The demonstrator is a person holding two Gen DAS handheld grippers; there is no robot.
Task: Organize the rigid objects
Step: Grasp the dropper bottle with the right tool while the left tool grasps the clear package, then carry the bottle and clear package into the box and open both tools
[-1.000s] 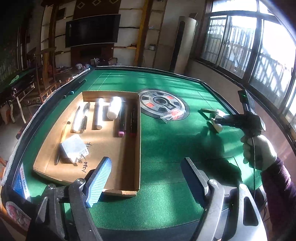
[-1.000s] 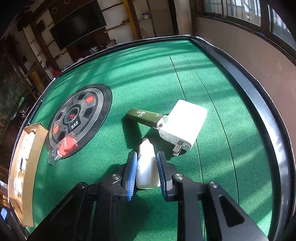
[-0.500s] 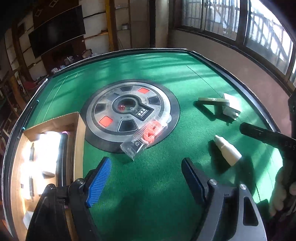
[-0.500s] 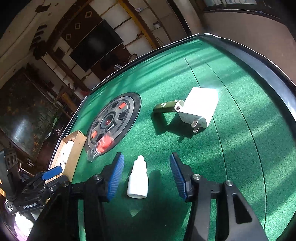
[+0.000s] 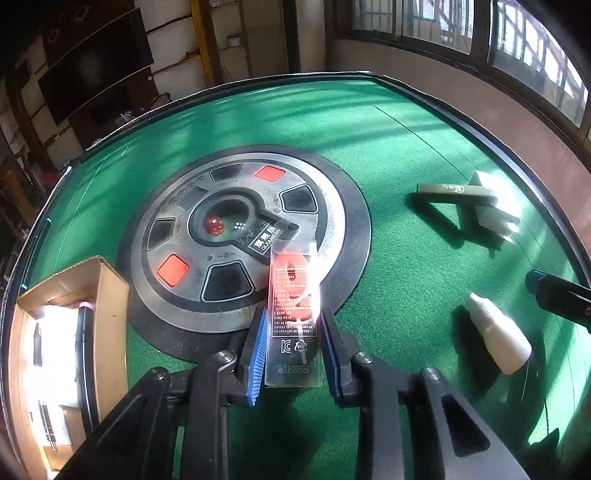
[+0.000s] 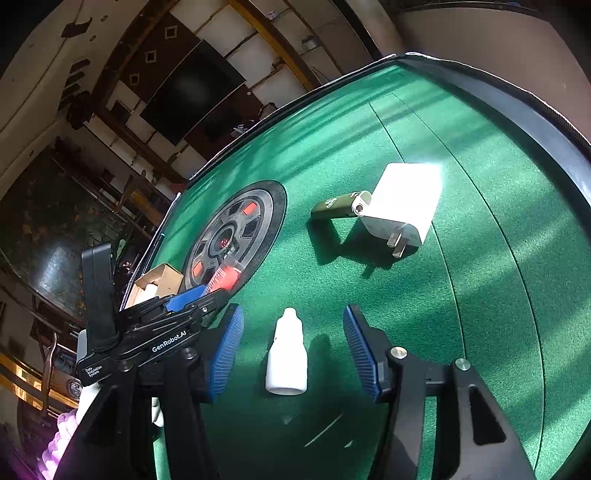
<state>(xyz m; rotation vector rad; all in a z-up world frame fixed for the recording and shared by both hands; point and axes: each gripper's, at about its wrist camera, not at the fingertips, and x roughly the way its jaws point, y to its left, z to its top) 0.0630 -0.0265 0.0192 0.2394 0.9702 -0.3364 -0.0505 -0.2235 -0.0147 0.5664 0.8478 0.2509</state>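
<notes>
Left gripper (image 5: 291, 350) is closing on the clear blister pack (image 5: 293, 317), bottom centre of frame, at the dial's edge. Right gripper (image 6: 293, 354) is opening around the untouched white dropper bottle (image 6: 286, 360). Next it probably goes into the cardboard box (image 5: 110, 291), lower left.

Sunlit windows (image 5: 461, 26) face a dark wall television (image 6: 192, 96).

"GenRobot.AI" stands on the left claw's body (image 6: 168, 341); "QUANJIAN" on the round console (image 5: 266, 242).

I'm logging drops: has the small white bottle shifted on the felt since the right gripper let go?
No. The white bottle lies in the same spot below the white charger, the right gripper's opening jaws clear of it.
</notes>
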